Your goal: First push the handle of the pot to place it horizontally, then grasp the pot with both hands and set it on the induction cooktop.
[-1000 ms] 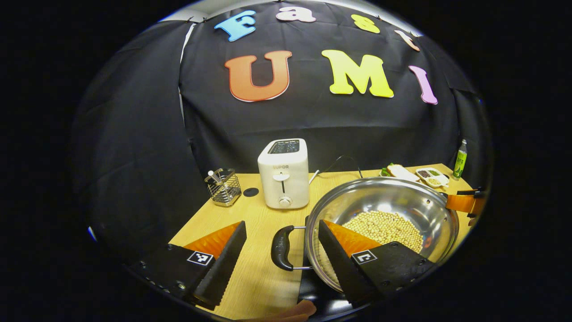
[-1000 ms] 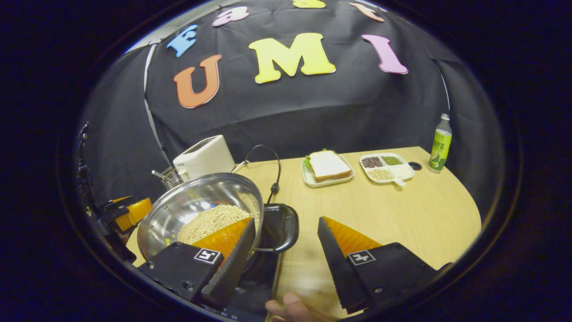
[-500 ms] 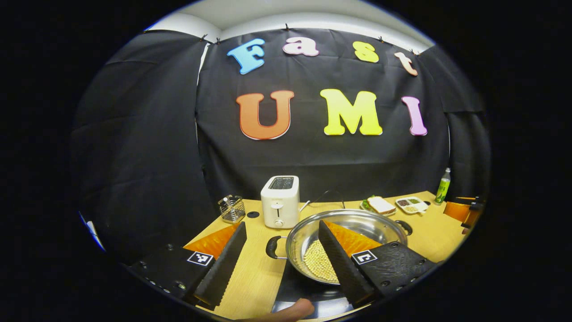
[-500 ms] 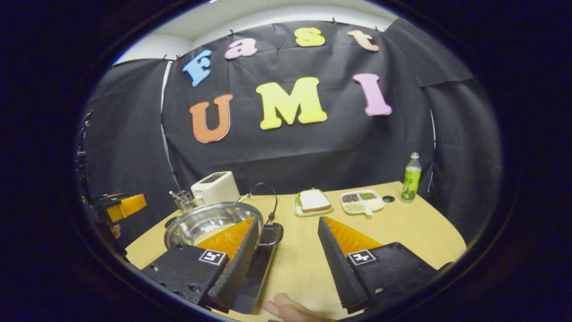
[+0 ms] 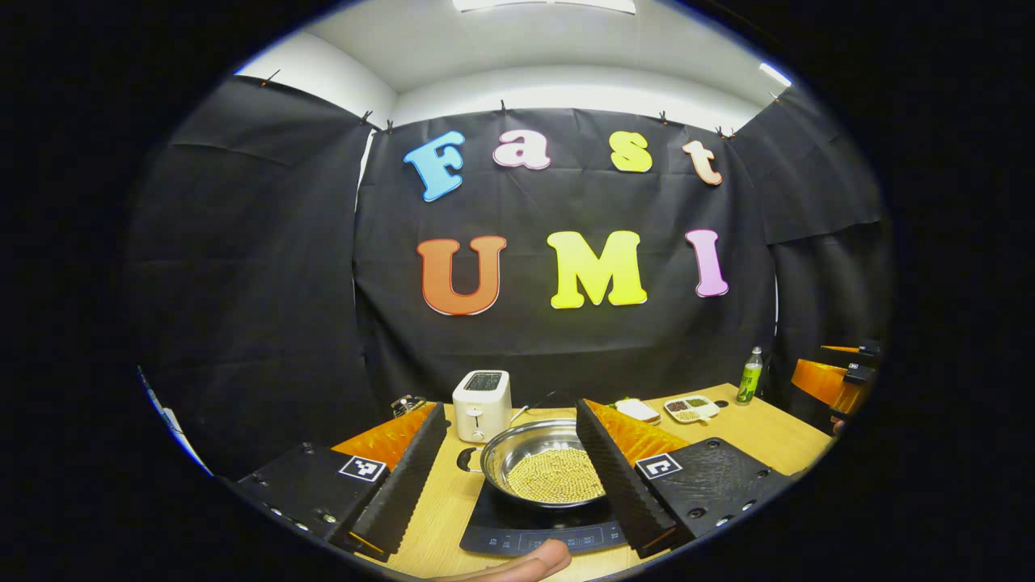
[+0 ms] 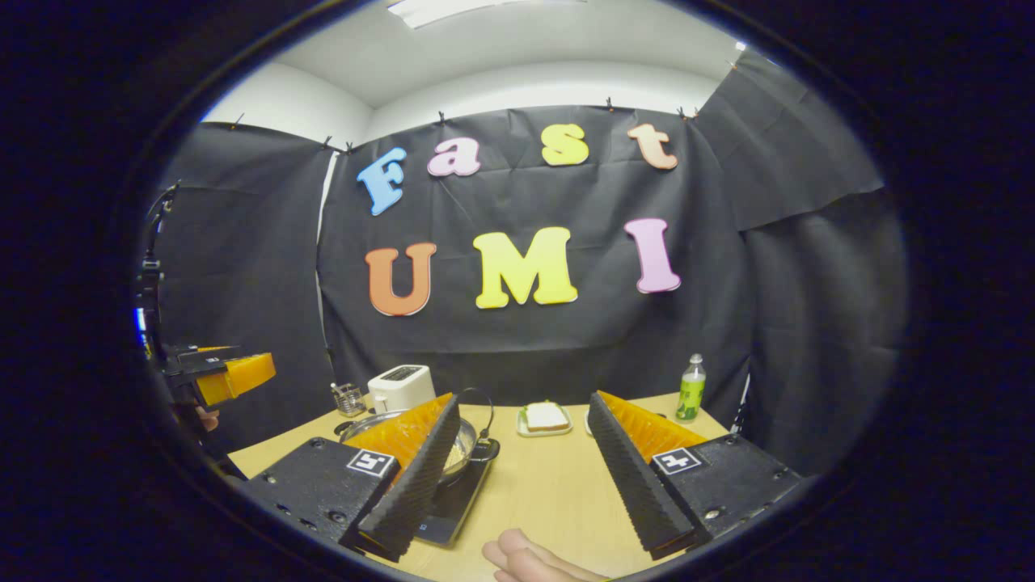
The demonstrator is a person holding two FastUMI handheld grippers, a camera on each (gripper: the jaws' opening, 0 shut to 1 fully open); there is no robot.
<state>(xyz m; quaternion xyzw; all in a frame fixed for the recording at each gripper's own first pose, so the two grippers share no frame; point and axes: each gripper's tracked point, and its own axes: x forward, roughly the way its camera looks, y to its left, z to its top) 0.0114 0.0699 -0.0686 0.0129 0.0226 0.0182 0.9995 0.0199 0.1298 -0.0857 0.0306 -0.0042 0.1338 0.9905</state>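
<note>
**Pot seated on the cooktop, both claws standing clear**

The round stainless-steel pot holding pale beans (image 5: 551, 461) sits on the flat black induction cooktop (image 5: 534, 535), which lies on the light wooden surface (image 5: 764, 428). Its black loop side handle (image 5: 466, 460) sticks out level toward the white toaster (image 5: 481, 405), a pose that would let a claw pinch it from the side. In the right gripper view the pot (image 6: 462, 454) shows partly behind the left finger, with its other handle (image 6: 486, 450) jutting out over the cooktop's (image 6: 449, 513) far side.

The left claw (image 5: 511, 465) is spread wide, gripping nothing, and hangs above and short of the pot, so the pot appears between its ribbed black fingers without touching them. The right claw (image 6: 524, 465) is likewise spread and empty, held over bare surface beside the cooktop. A fingertip (image 5: 517, 562) shows at the bottom of the left gripper view, part of the hand carrying the tool.

Since the pot rests squarely on the cooktop with neither claw touching it, the task looks complete; the claws seem held clear so as not to knock the beans.
</note>
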